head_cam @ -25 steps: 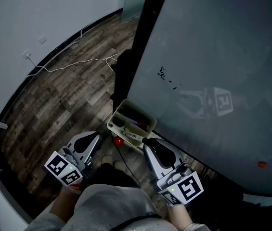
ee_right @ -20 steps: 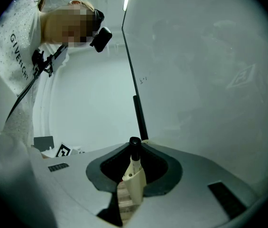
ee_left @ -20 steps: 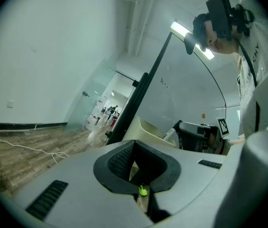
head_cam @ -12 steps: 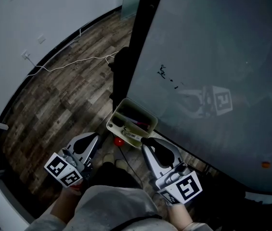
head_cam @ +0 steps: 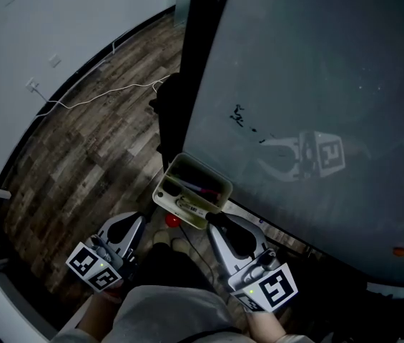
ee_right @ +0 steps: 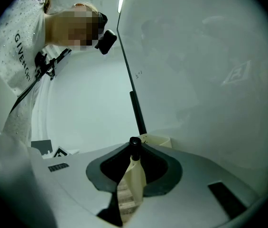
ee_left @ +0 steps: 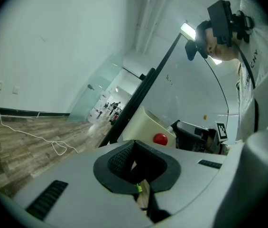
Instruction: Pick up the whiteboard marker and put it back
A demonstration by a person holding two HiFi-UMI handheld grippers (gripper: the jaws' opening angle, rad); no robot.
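Down by the whiteboard (head_cam: 316, 84), the right claw (head_cam: 218, 219) is clamped on the whiteboard marker (ee_right: 133, 172), with its tip just short of the beige holder bin (head_cam: 203, 166). So pickup looks done, drop-off isn't. Left claw (head_cam: 143, 221) is pinched narrow, empty.

Plank floor (head_cam: 80, 163), ten o'clock: white cable (head_cam: 101, 95) trails from wall socket (head_cam: 32, 86). Red ball (head_cam: 175, 220), six o'clock.

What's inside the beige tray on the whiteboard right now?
Inside the beige tray, a dark-capped marker and a pink-purple one show. Its near wall hides the bottom, so a full count is not possible.
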